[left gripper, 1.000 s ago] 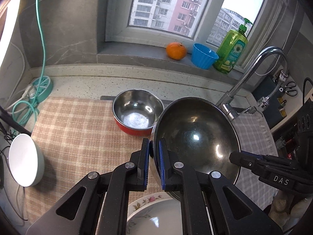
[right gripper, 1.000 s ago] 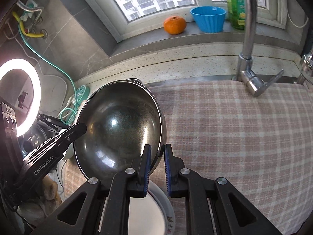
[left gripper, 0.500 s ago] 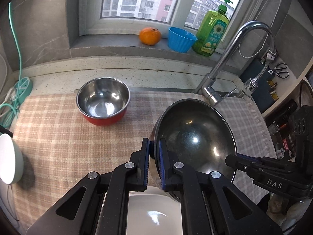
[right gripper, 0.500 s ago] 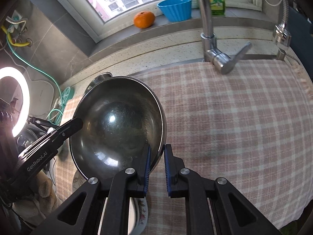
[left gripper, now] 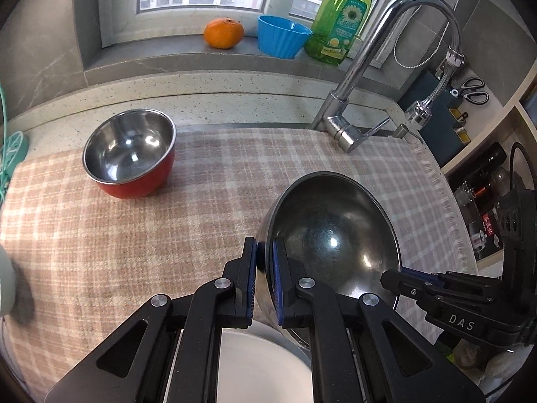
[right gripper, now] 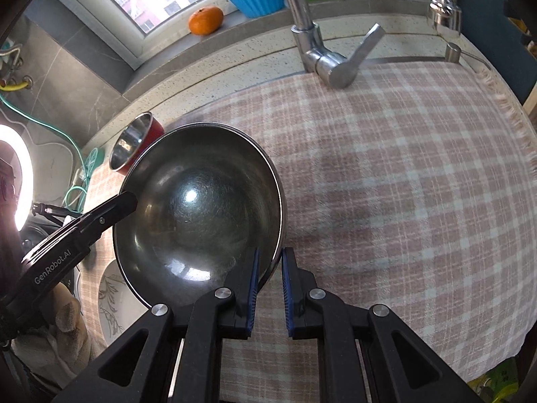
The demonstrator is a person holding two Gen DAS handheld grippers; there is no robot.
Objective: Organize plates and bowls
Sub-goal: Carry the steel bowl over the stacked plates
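A large steel bowl (left gripper: 332,235) hangs tilted above the checked cloth (left gripper: 201,201), held by its rim from two sides. My left gripper (left gripper: 265,262) is shut on the rim's near left edge. My right gripper (right gripper: 270,268) is shut on the opposite edge, with one pad inside the large steel bowl (right gripper: 198,208) and one outside. A smaller red bowl (left gripper: 129,154) with a steel inside stands on the cloth at the back left. A white plate (left gripper: 261,362) with a floral rim lies under the held bowl, partly hidden.
The chrome faucet (left gripper: 355,100) rises behind the cloth at the right. On the window sill stand an orange (left gripper: 223,33), a blue cup (left gripper: 282,40) and a green soap bottle (left gripper: 342,23). A ring light (right gripper: 16,174) glows at the left. Shelves (left gripper: 470,124) flank the right.
Both grippers have carried the large steel bowl to the right across the cloth and lower. The red bowl now lies well off to its left. Both grips are unchanged.
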